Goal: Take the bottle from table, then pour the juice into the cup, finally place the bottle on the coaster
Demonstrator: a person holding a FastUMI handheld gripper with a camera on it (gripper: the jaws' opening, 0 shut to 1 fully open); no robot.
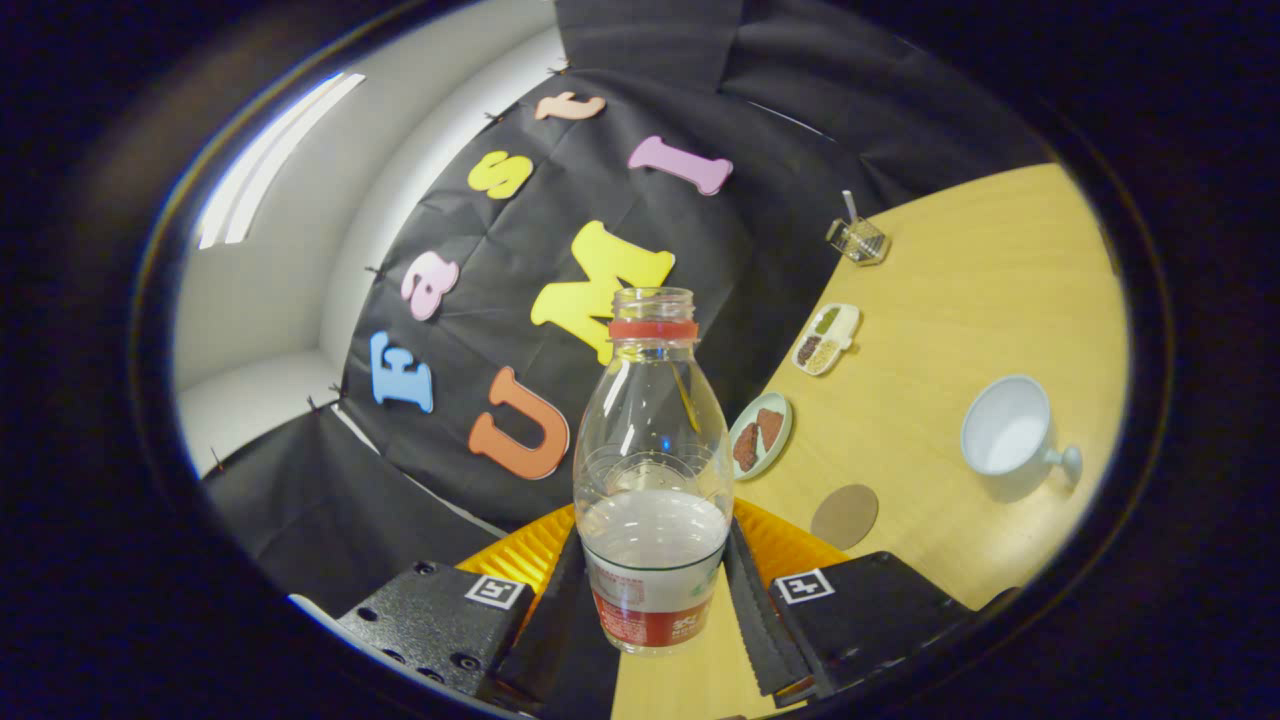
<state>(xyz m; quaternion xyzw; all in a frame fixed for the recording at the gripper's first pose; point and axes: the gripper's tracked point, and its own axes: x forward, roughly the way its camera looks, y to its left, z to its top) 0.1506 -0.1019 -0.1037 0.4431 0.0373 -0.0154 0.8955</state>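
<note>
bottle [653, 480] | upright, open mouth up | claw [655, 590] clamped on it

Jaws clamped on the open bottle [653, 480], lifted and tilted over the tabletop [960, 300]; cup [1010, 428] and coaster [845, 516] beyond.

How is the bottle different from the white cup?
The bottle is clear and tall with a narrow neck; the cup is white, short and wide, with a handle. The bottle has whitish juice in its lower part; the cup looks empty. The bottle is gripped between the gripper's fingers, while the cup stands alone on the wooden table, off to one side. Both are open at the top.
</note>
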